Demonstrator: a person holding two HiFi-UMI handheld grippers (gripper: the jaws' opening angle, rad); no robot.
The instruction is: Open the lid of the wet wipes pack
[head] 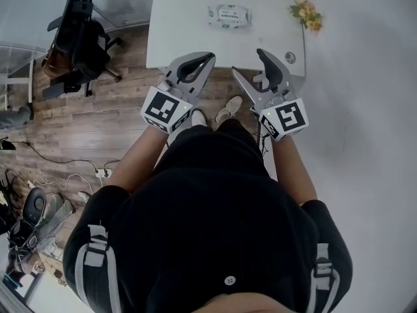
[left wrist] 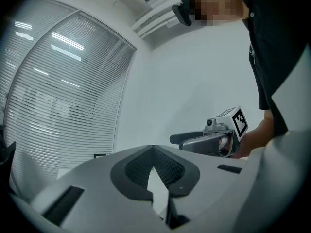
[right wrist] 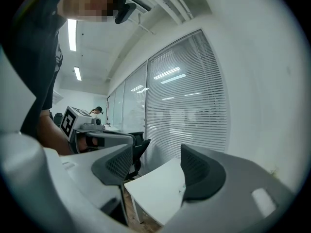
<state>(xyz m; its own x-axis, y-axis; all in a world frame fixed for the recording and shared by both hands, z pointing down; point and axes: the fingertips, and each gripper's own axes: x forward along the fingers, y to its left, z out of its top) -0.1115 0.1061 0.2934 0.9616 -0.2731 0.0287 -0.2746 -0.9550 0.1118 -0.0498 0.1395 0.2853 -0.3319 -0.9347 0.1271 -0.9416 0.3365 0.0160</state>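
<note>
The wet wipes pack (head: 229, 16) lies flat on the white table (head: 176, 25), white with green print, its lid down. Both grippers hang in the air short of the table's near edge, well back from the pack. My left gripper (head: 208, 57) is shut, its tips meeting with nothing between them; its own view (left wrist: 153, 149) looks up at a wall and blinds. My right gripper (head: 247, 61) is open and empty. In the right gripper view (right wrist: 155, 166) a corner of the table (right wrist: 155, 193) shows between the jaws. The pack is out of sight in both gripper views.
A small bunch of yellow flowers (head: 307, 13) and a small round object (head: 290, 57) sit at the table's right side. A black office chair (head: 81, 38) stands on the wood floor to the left, with cables (head: 65, 168) nearer me. A white wall runs along the right.
</note>
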